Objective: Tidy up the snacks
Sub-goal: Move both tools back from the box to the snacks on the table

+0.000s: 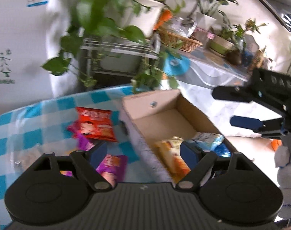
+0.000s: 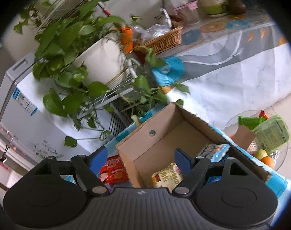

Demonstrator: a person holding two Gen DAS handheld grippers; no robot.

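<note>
An open cardboard box [image 1: 170, 105] [image 2: 156, 134] stands on a blue-checked tablecloth [image 1: 36, 122]. Inside it lie a yellow-orange snack packet [image 1: 170, 153] [image 2: 167, 176] and a blue-white packet [image 1: 210, 140] [image 2: 215, 150]. Left of the box lie a red snack packet [image 1: 95, 124] [image 2: 112, 170] and a purple packet [image 1: 112, 164]. My left gripper [image 1: 143, 153] is open and empty above the box's near left wall. My right gripper [image 2: 140, 158] is open and empty above the box; it also shows in the left wrist view [image 1: 241, 107] at the right, above the box's right side.
Trailing green plants [image 1: 111, 26] [image 2: 68, 57] on a metal rack stand behind the table. A second table [image 2: 231, 57] holds a wicker basket [image 1: 179, 38] [image 2: 164, 38] and pots. A glass bowl with fruit and green packets [image 2: 264, 140] stands low at the right.
</note>
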